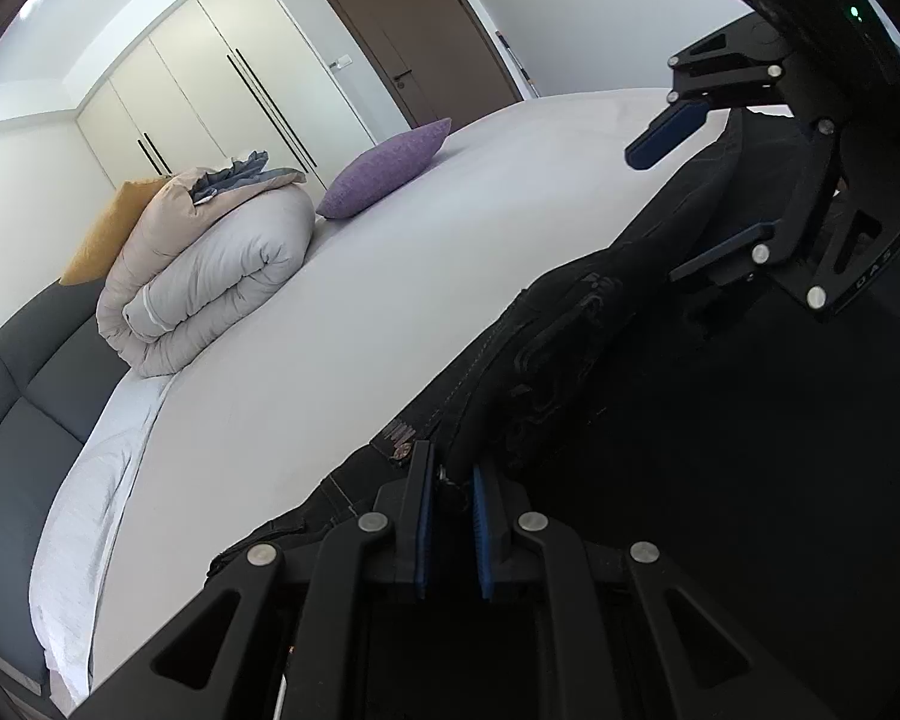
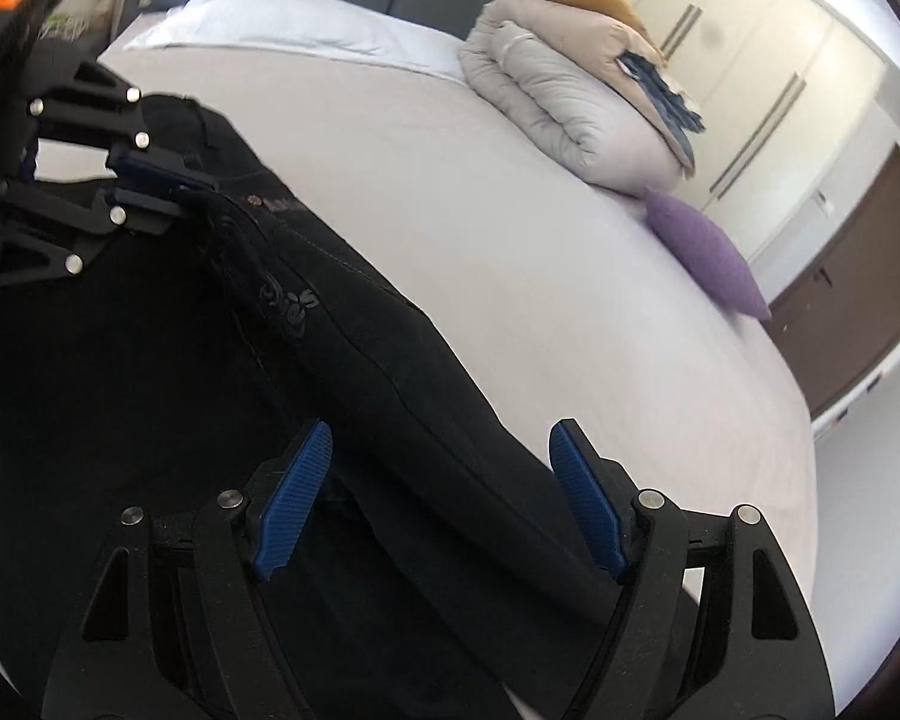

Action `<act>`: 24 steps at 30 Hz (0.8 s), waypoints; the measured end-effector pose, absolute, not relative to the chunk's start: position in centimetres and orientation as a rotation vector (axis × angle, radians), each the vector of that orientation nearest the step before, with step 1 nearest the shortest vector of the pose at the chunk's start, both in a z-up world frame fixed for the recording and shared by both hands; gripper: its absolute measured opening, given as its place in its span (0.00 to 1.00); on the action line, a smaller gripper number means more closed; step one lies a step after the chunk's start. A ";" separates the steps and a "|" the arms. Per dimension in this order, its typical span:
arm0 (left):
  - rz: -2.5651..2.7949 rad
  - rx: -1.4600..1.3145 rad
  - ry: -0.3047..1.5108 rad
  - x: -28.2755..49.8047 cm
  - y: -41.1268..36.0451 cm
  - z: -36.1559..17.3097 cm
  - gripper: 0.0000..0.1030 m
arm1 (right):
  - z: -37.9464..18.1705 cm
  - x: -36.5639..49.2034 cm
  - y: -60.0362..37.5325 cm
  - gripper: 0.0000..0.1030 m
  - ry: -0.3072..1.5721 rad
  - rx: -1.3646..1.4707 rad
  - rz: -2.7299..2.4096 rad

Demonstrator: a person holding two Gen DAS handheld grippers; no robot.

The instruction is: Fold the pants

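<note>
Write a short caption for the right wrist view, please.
Open right gripper straddles black pants on the bed.

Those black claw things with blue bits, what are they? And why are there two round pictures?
They are two grabbers that a person holds, one per hand. Each carries a wide-eyed camera looking along its fingers, so each picture comes from one grabber. In the left one's picture, the left gripper is pinched shut on the waistband of black pants. In the other picture, the right gripper is open, its blue fingers either side of a pant leg. The pants lie on a white bed, with a rolled duvet and a purple pillow farther away.
</note>
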State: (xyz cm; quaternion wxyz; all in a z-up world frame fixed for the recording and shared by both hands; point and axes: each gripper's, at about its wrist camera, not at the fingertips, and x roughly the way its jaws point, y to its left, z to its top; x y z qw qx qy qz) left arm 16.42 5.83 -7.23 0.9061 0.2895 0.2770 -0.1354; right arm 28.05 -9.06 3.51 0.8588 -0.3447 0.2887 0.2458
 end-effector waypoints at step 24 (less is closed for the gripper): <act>-0.297 0.699 0.561 9.9 8.8 -8.7 0.12 | -3.0 14.7 5.7 0.05 0.449 -1.074 0.613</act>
